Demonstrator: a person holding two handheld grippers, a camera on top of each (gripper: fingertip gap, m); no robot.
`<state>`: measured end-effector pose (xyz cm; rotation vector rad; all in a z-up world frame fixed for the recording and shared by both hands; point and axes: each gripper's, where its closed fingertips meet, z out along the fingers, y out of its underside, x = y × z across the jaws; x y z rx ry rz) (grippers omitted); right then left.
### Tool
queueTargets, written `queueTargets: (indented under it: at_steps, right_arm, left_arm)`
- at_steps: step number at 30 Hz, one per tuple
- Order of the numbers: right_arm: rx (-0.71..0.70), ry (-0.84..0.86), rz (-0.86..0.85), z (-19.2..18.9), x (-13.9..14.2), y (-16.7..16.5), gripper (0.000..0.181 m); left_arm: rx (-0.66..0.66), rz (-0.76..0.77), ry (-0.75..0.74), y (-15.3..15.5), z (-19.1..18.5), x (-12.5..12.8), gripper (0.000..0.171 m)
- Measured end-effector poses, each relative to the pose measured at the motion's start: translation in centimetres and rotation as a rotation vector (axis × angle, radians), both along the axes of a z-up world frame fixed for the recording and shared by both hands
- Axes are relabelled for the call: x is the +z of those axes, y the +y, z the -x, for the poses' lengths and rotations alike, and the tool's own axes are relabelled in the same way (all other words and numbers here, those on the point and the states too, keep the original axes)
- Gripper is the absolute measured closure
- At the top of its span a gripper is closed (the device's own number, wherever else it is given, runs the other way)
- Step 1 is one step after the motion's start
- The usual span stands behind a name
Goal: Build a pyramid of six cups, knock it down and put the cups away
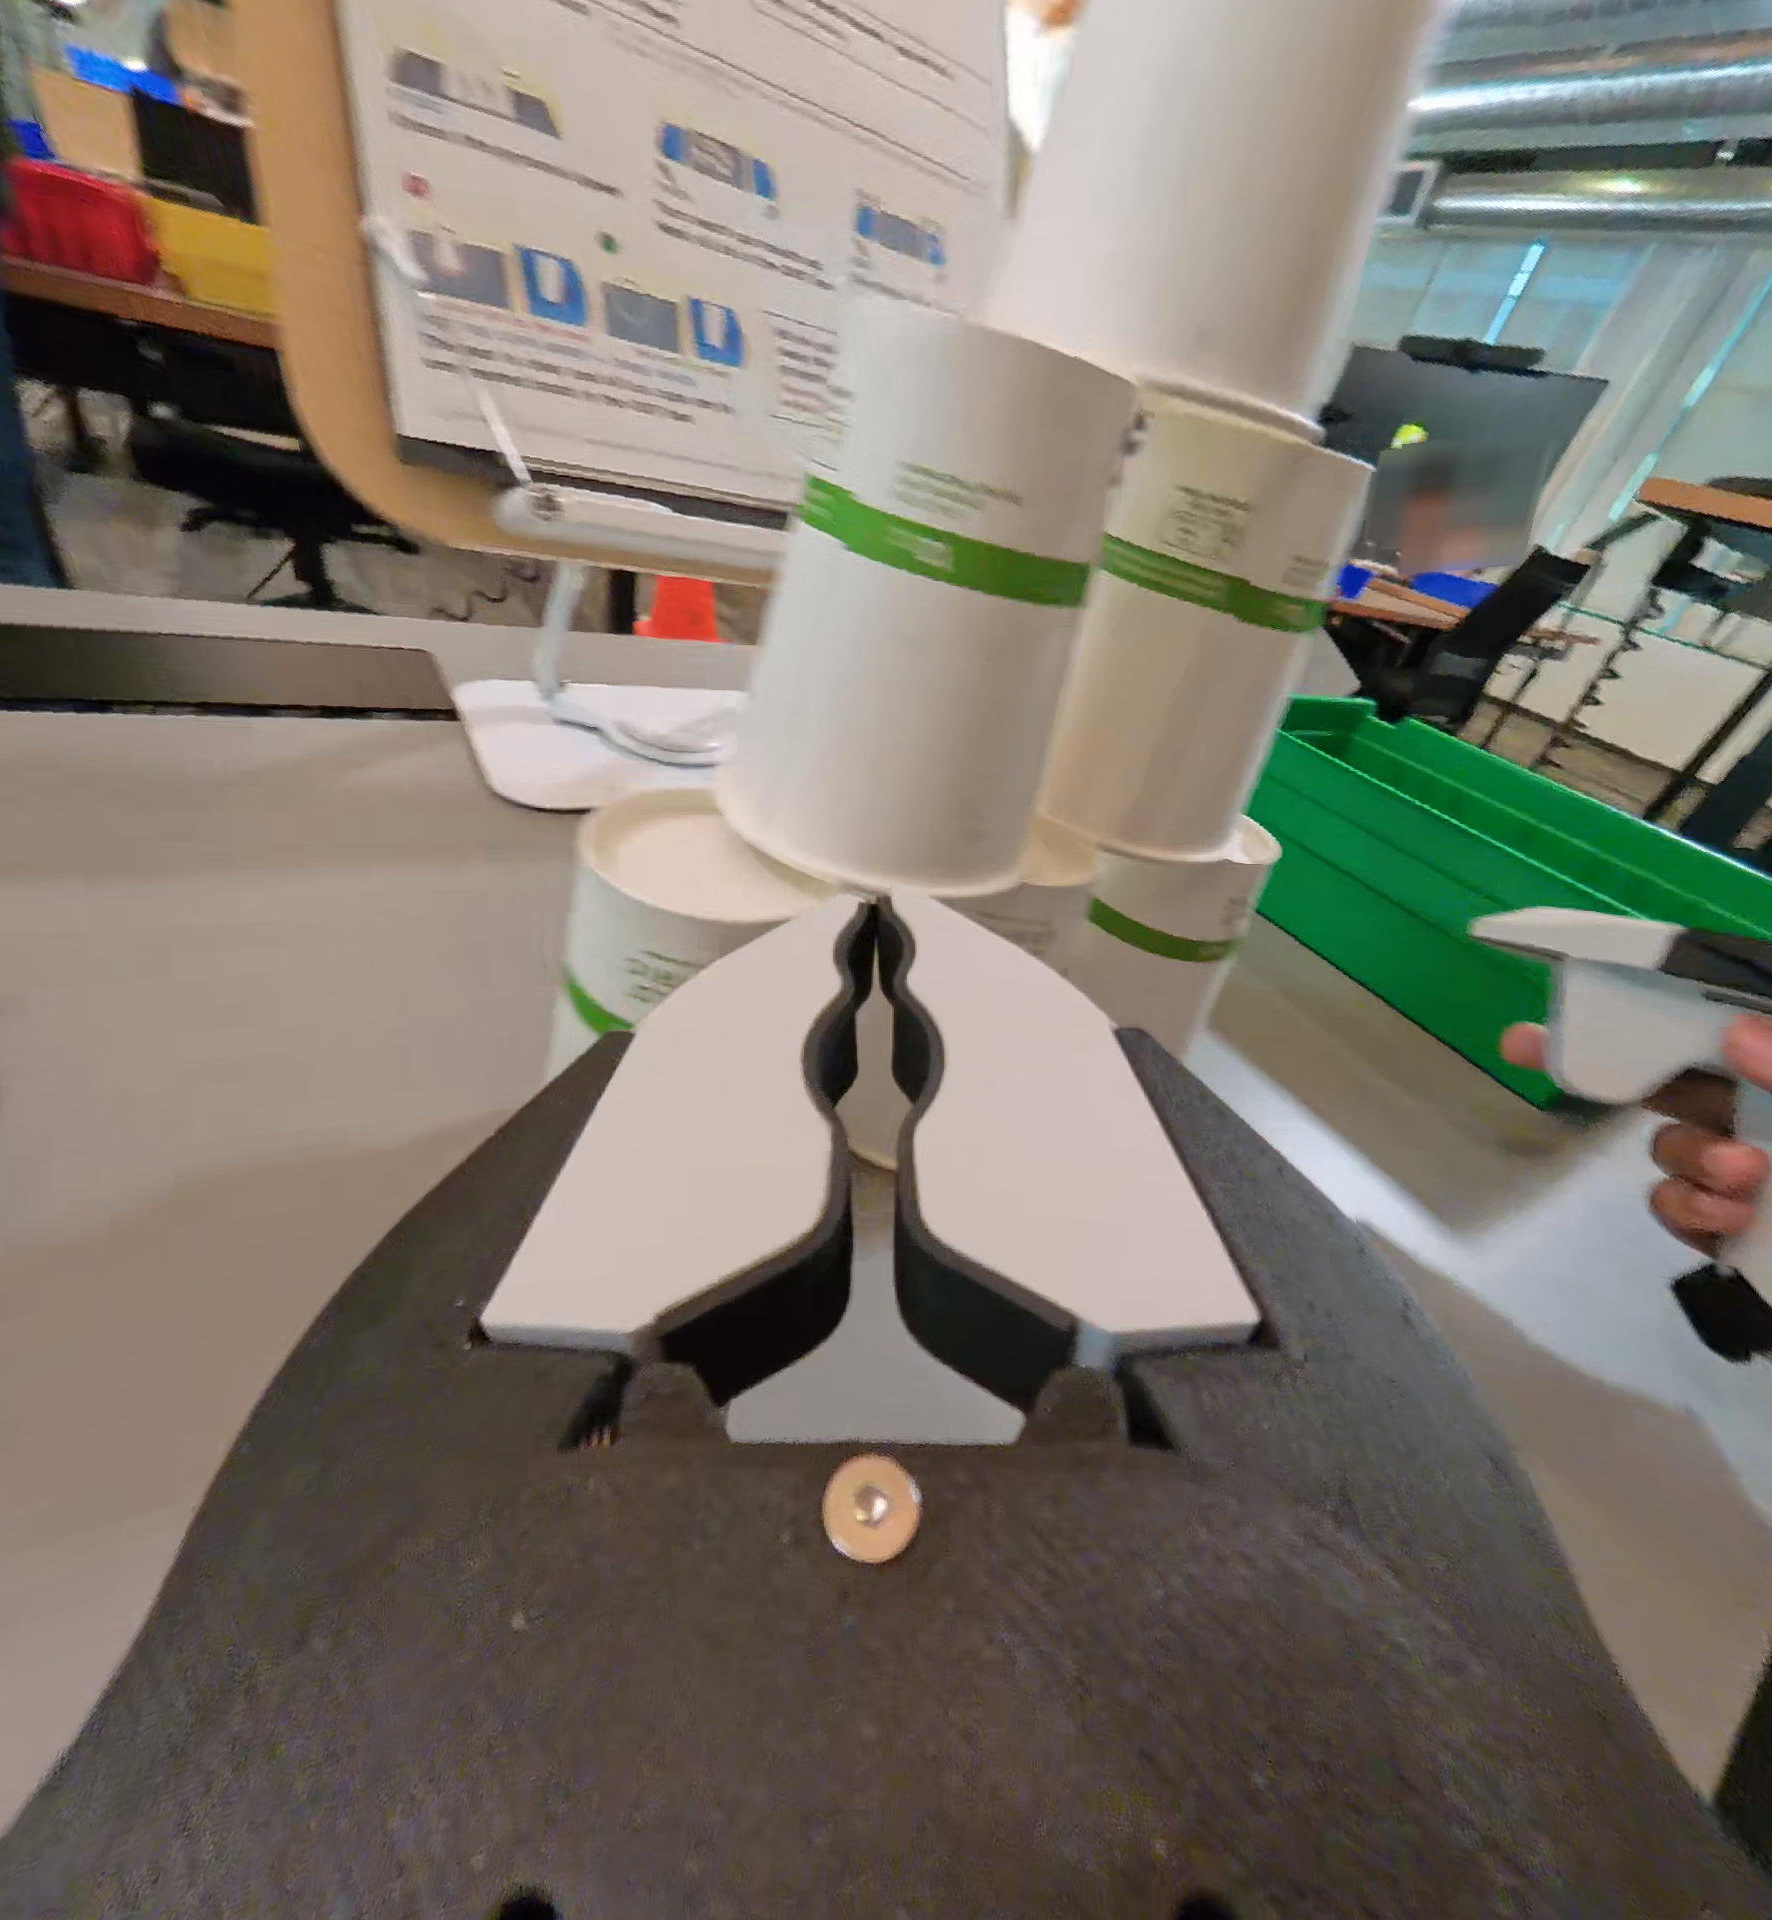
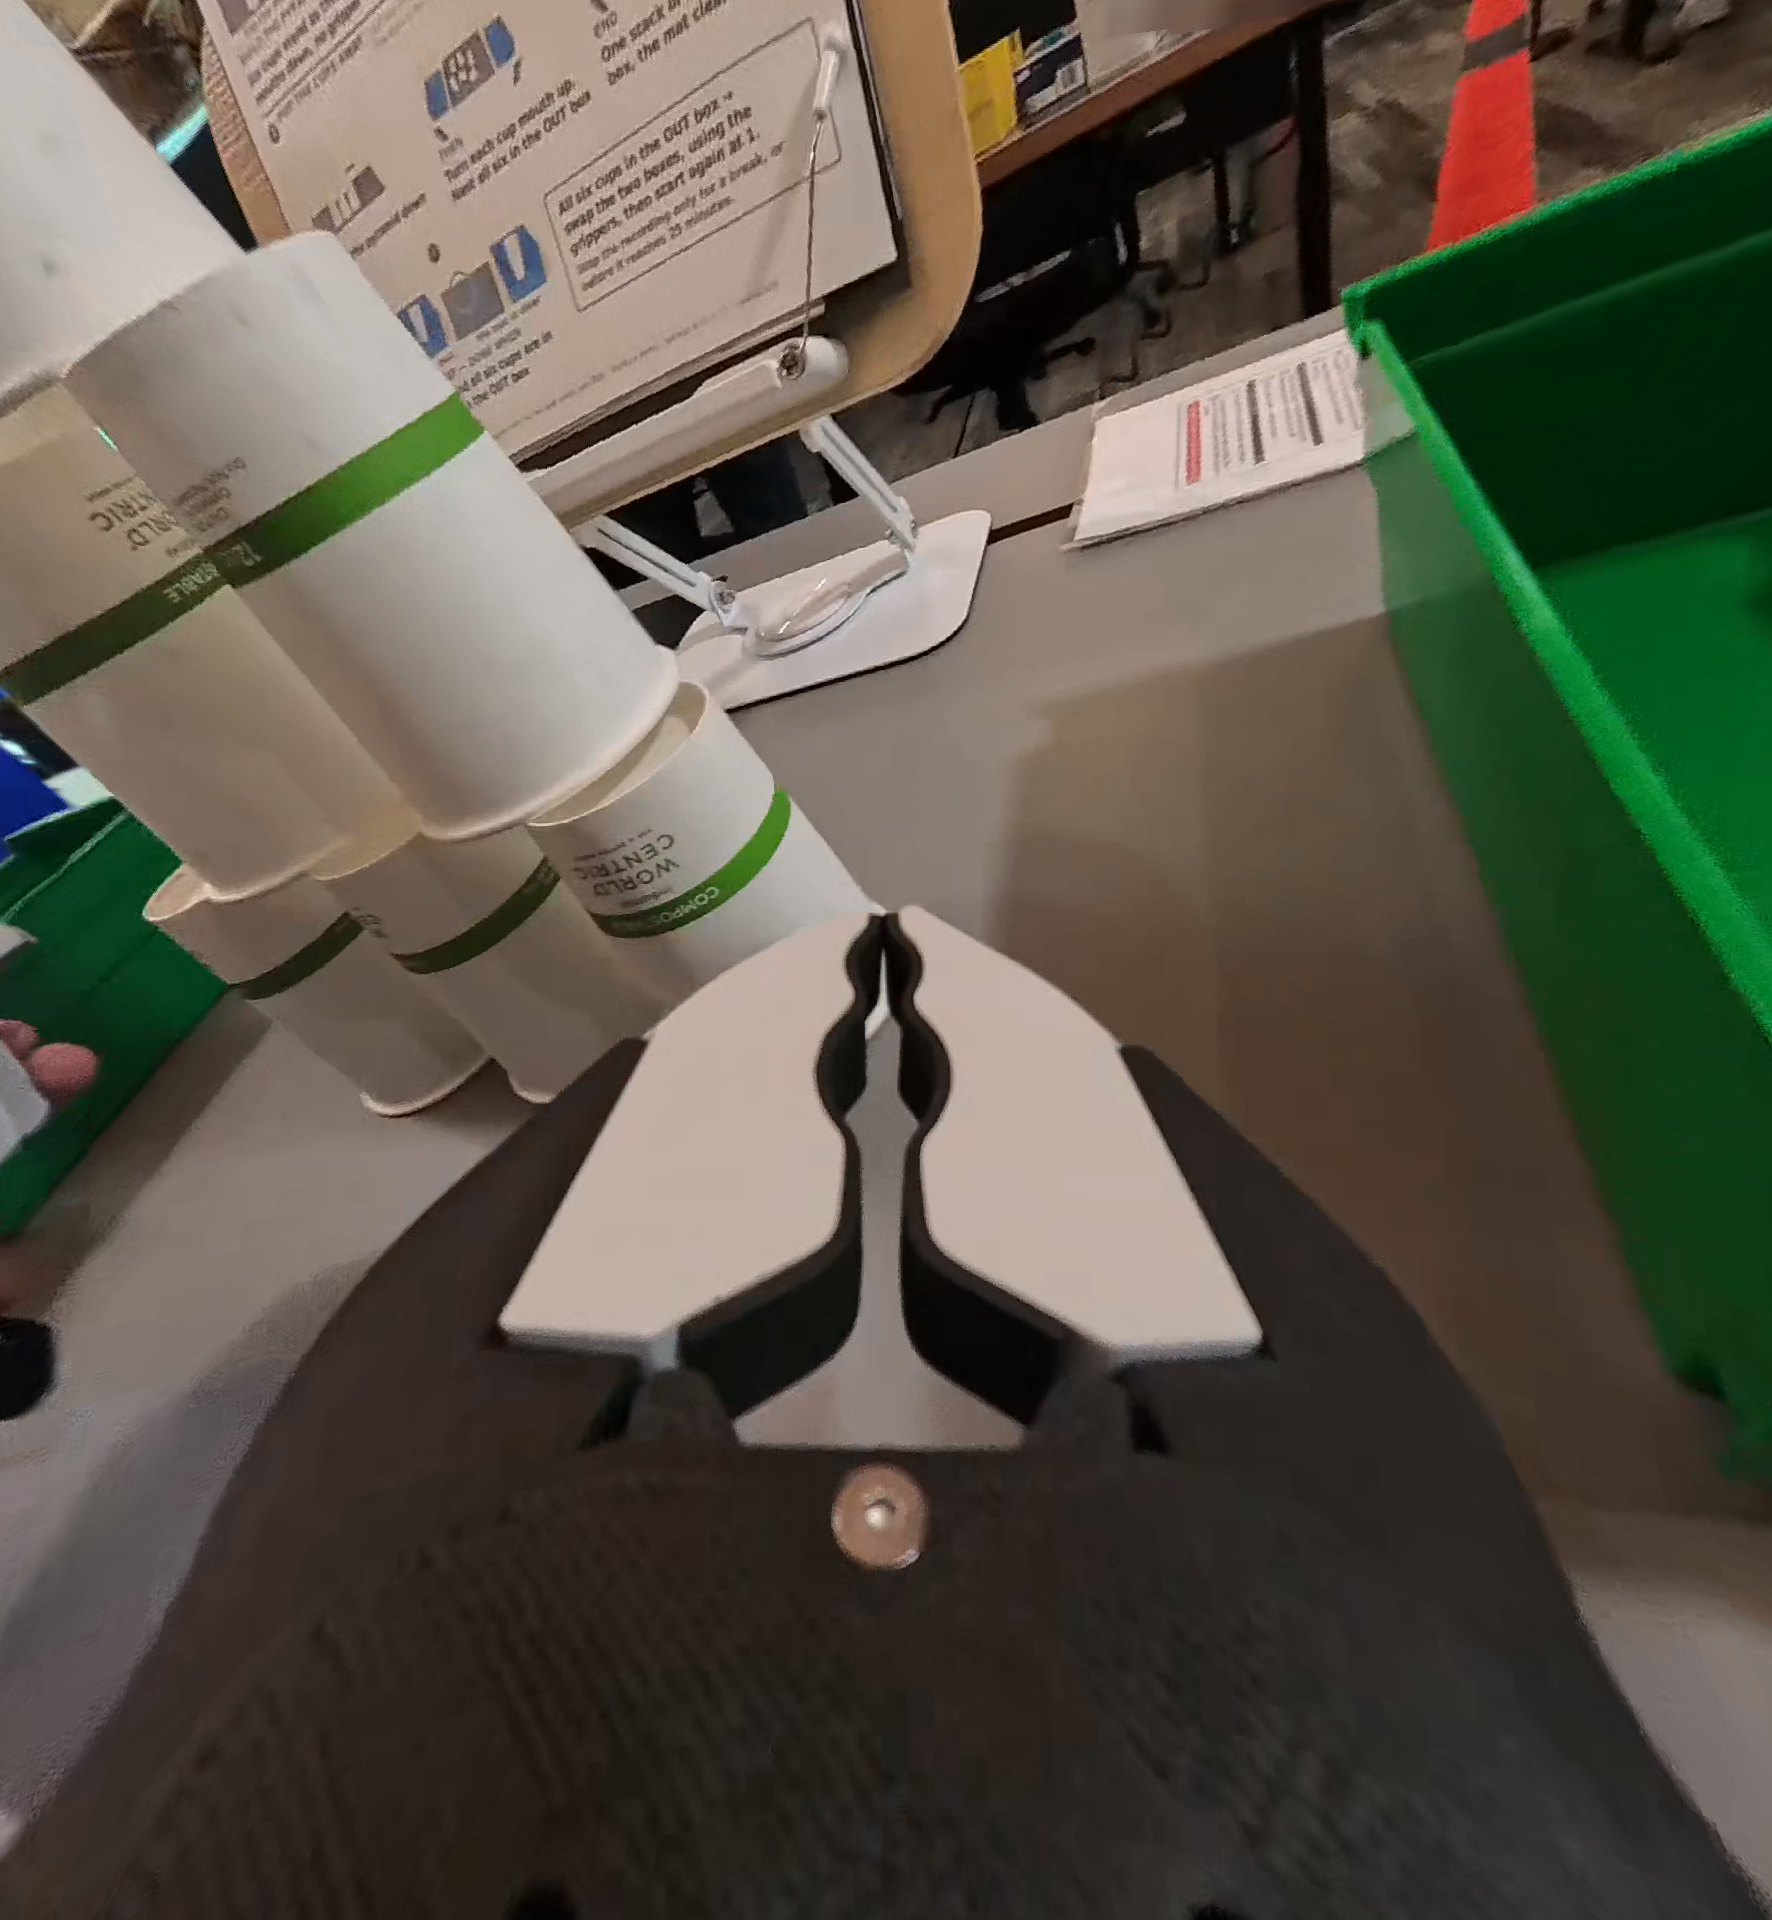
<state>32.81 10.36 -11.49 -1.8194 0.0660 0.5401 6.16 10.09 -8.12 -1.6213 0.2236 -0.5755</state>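
White paper cups with green bands stand upside down in a pyramid on the grey table [image 1: 186, 935]. In the left wrist view my left gripper [image 1: 877, 912] is shut, its tips right under the rim of a middle-row cup [image 1: 913, 665]. I cannot tell whether they touch the rim. A second middle cup [image 1: 1214, 623], the top cup [image 1: 1204, 187] and bottom cups [image 1: 653, 914] surround it. My right gripper [image 2: 887, 923] is shut and empty, its tips close to a bottom-row cup [image 2: 674, 852]. The middle cups [image 2: 394, 582] rise to its left.
A green bin [image 2: 1640, 727] stands right of the right gripper; another green bin [image 1: 1484, 883] lies behind the cups. An instruction board on a white stand [image 2: 601, 208] stands at the back, with a printed sheet [image 2: 1225, 447] and an orange cone [image 2: 1484, 125]. A hand holds the other gripper [image 1: 1640, 997].
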Motion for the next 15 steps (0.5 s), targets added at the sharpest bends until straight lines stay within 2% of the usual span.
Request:
queueTargets:
  at_steps: [7, 11, 15]
  right_arm:
    - [-0.080, -0.200, -0.046, -0.8, -0.3, 1.1, 0.181]
    - [-0.091, -0.241, -0.042, -0.2, -0.8, 2.0, 0.181]
    - [-0.187, -0.329, -0.040, -0.5, -0.9, 2.9, 0.181]
  left_arm:
    - [0.172, 0.093, -0.047, 2.6, 6.4, -1.4, 0.170]
    - [0.185, 0.167, -0.033, 3.0, 7.1, -3.1, 0.171]
    - [0.183, 0.159, 0.032, 2.6, 6.7, -3.4, 0.171]
